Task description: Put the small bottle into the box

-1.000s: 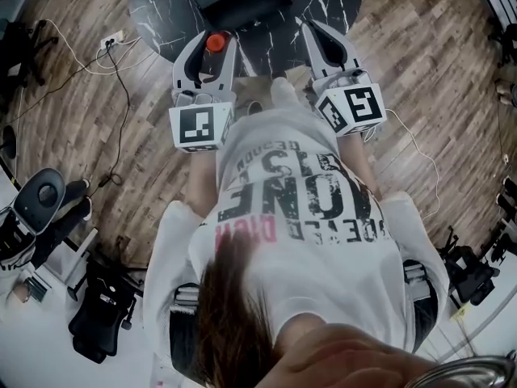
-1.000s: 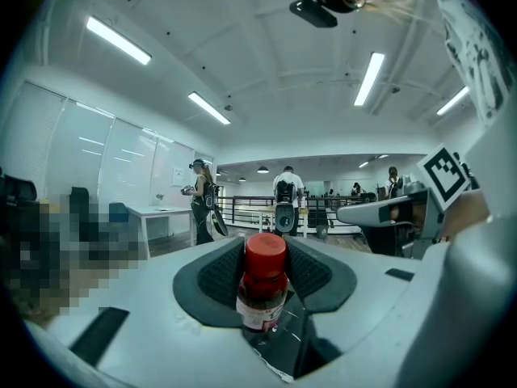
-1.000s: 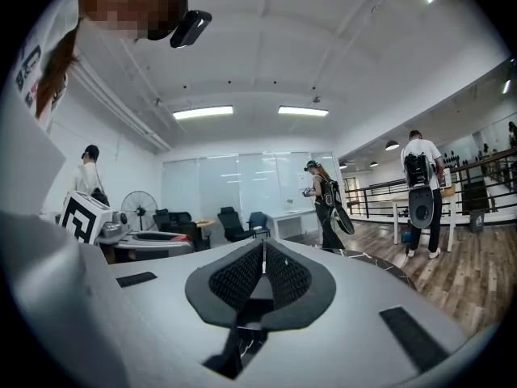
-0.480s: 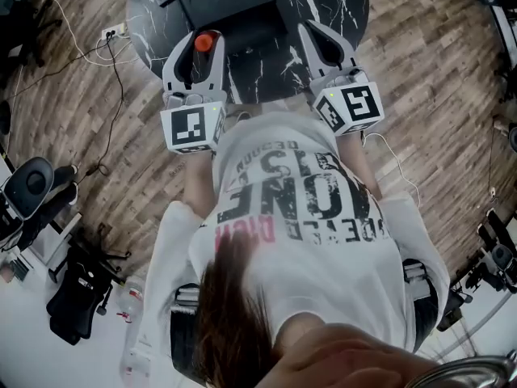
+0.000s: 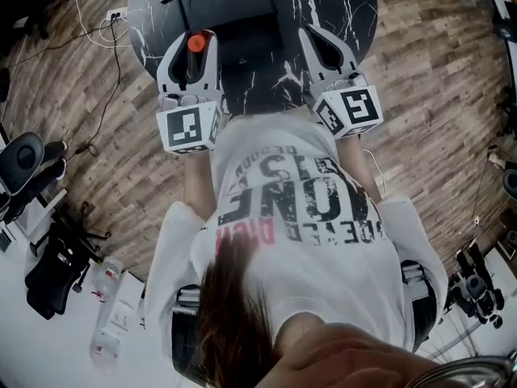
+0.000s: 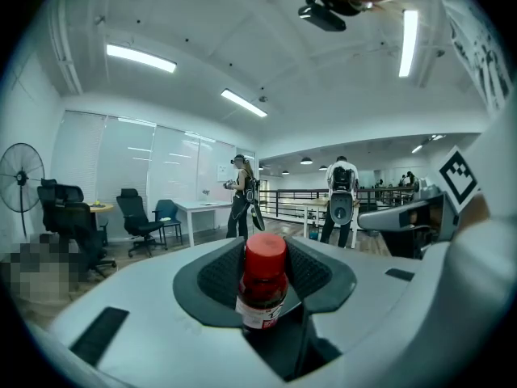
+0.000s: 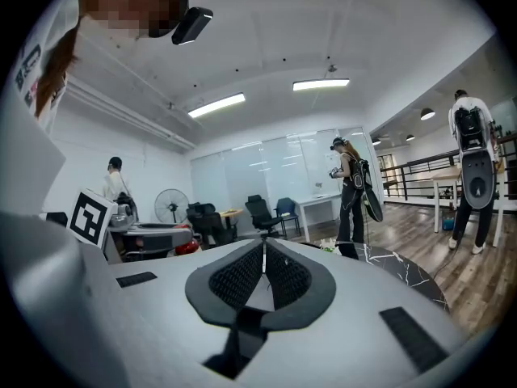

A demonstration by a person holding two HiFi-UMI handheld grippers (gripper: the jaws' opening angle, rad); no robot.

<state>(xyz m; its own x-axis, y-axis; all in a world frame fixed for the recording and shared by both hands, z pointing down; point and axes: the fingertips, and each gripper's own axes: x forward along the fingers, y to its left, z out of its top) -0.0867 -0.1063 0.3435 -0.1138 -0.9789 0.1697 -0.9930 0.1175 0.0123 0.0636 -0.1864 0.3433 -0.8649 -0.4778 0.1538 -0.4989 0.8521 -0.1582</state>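
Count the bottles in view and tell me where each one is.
2. The small bottle, red-capped, is clamped in the left gripper. A clear bottle lies at the head view's lower left. Others may be hidden.

Long white ceiling light strips (image 6: 141, 57) lit the room brightly and evenly from overhead, so shadows stayed soft. Both claw cameras bent everything hard toward black, vignetted corners. My left claw (image 6: 262, 253) blurred up close. My head view was dimmer and washed-out, the brown hair (image 5: 230, 314) out of focus.
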